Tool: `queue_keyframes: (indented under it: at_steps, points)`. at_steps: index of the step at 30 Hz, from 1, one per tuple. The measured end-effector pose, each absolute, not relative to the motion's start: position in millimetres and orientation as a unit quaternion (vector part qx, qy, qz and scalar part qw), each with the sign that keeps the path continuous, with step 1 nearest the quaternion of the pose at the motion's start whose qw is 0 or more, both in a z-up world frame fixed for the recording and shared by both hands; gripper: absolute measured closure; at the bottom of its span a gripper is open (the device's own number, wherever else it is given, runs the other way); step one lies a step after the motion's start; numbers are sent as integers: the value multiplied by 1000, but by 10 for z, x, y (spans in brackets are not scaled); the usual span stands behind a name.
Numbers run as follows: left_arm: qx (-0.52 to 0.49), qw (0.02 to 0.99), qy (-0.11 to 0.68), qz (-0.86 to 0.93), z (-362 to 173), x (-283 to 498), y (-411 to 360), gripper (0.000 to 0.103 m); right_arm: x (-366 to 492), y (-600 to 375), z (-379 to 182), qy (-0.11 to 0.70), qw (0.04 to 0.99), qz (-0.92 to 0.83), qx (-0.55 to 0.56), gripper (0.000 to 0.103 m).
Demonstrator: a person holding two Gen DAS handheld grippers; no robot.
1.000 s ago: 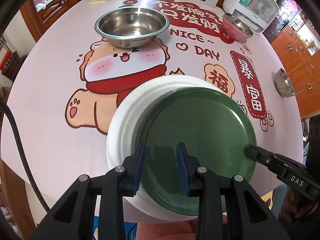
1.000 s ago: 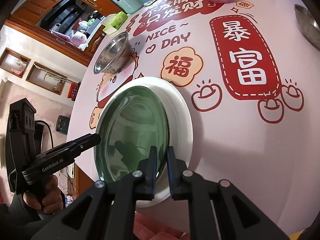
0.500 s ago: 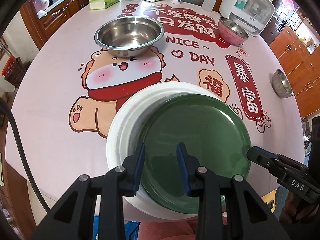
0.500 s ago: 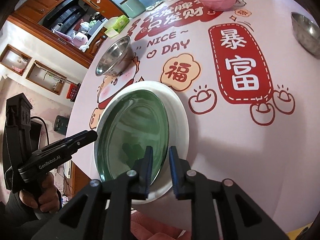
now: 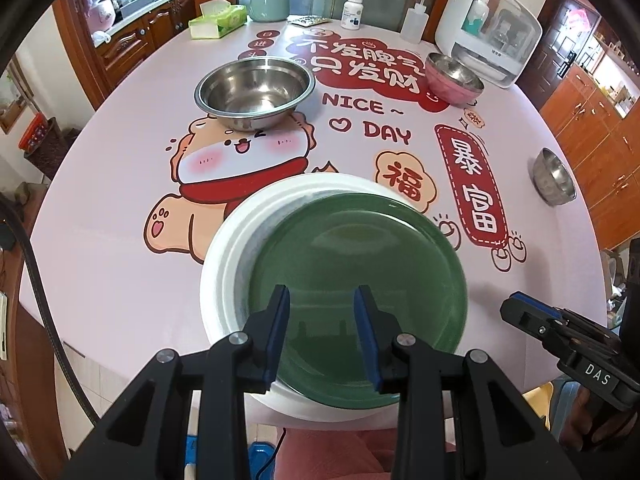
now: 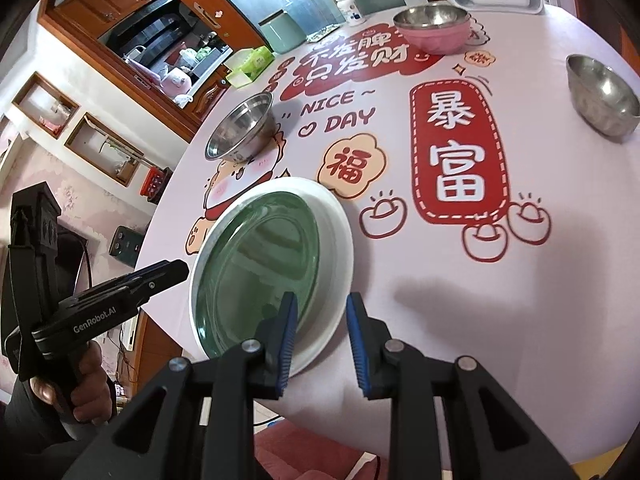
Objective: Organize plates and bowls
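Plates (image 5: 360, 280) beside "NICE DAY" tablecloth (image 5: 120, 280)

Right tongs (image 6: 320, 340) now spread and off the green plate (image 6: 256, 272), both tongs farther back.

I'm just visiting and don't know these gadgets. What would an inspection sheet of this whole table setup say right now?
Surface: round table under a pink cartoon cloth.
Job's things: green plate lies inside white plate; large steel bowl, pink bowl, small steel bowl stand apart.
Clutter: tissue box, teal jar, pill bottle, squeeze bottle, white appliance at the far edge.
Grippers: left hand-held gripper and right hand-held gripper open, holding nothing.
Cables: black cable at left.
Surroundings: wooden cabinets.
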State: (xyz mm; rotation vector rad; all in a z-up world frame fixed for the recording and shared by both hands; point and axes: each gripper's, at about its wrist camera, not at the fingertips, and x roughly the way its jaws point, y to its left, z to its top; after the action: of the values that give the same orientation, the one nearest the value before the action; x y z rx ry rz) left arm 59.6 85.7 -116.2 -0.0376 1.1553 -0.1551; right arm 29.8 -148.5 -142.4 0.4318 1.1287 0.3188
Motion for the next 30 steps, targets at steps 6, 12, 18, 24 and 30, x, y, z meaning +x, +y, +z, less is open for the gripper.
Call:
queue_keyframes:
  at_steps: [6,12,18,24,30]
  points:
    - [-25,847,528,-61,-1055,489,776,69,252,-1649,-1319,509,825,152,195,68]
    - [-37,855,516,-36,-944,385,808,66,329,-1758,-1250,498,831,155,193,67]
    - [-54,860,507,13,-856,421,993,59,452,-1712,-1176,488,835,171,187,51]
    - [-74,865,495,38,-810,525,1258,50,647,-1531,-1118,489,835,187,171,51]
    - [-88,863,496,43,-778,753,1528,42,927,-1290,-1081,487,836,191,164,51]
